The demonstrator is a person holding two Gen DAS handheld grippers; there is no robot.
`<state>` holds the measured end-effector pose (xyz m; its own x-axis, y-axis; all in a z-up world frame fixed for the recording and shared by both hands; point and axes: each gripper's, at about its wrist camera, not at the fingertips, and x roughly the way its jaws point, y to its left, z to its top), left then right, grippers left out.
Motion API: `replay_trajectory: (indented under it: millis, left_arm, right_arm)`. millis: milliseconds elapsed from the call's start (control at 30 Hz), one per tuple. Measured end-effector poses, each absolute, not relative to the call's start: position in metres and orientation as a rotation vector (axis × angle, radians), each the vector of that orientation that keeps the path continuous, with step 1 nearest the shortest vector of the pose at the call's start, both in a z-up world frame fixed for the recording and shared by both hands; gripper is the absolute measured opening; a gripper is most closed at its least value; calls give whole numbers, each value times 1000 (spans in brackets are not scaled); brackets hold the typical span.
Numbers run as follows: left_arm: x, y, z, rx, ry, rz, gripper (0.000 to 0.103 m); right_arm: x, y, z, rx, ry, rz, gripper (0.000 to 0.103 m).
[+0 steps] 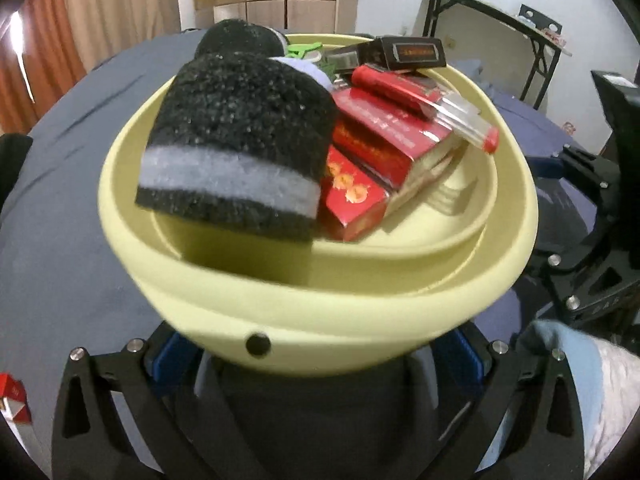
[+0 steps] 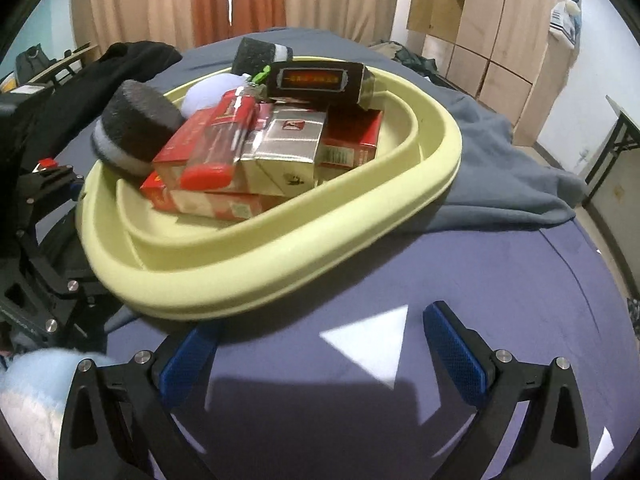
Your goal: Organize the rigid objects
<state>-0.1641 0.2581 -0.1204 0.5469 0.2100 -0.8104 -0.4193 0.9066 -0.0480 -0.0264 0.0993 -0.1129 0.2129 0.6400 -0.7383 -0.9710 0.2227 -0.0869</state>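
A pale yellow basin (image 1: 320, 320) (image 2: 280, 256) sits tilted over the blue bedsheet, piled with red cigarette boxes (image 1: 376, 148) (image 2: 200, 200), a silver box (image 2: 288, 148), a black box (image 1: 416, 53) (image 2: 316, 80), a red lighter (image 1: 424, 100) (image 2: 224, 136) and black-and-grey rolled socks (image 1: 236, 140) (image 2: 136, 124). My left gripper (image 1: 320, 356) has blue fingers (image 1: 172, 356) wide apart at the basin's near rim, which hides their tips. My right gripper (image 2: 320, 344) is open and empty, just short of the basin's rim. The left gripper also shows in the right wrist view (image 2: 48, 248).
A grey-blue cloth (image 2: 512, 176) lies bunched on the bed right of the basin. Black clothing (image 2: 100, 68) lies at the far left. A red-and-white box (image 1: 14, 400) sits at the left edge. A folding table (image 1: 500, 24) and wardrobe (image 2: 492, 20) stand behind.
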Motion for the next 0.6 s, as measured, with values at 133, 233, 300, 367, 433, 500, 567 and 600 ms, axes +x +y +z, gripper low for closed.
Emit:
replay_trajectory:
  millis: [133,233,300,367,433,500,567,600]
  left_arm:
    - [-162,257,-121,-225,922,387,103]
    - [-165,254,-122,-223,925,392,103]
    - [-167,253,-121,-229,932,390,103]
    - [-165,251,-119,-231,938,393,103]
    - [-165,251,-119,-230,936,393,103]
    - [-164,252,-118,-232,937,392,103]
    - [-165,252,-118,-231,938,392,103]
    - [-164,252,-118,-232,938,392,103]
  right_arm:
    - [-26,107,-114,-638,639,1198,103]
    - [-28,109,-116,-642,625,1195,103]
    - [-27,110,-117,-632,634,1203,103]
    - [-28,113,-119,-637,629,1199,103]
    - [-28,113,-120,-635,630,1201,103]
    - [-29,112,-120,-635,629,1202,103]
    - [-28,111,-119,-634,630,1202,103]
    - [-28,110,-118,-635,629,1202,103]
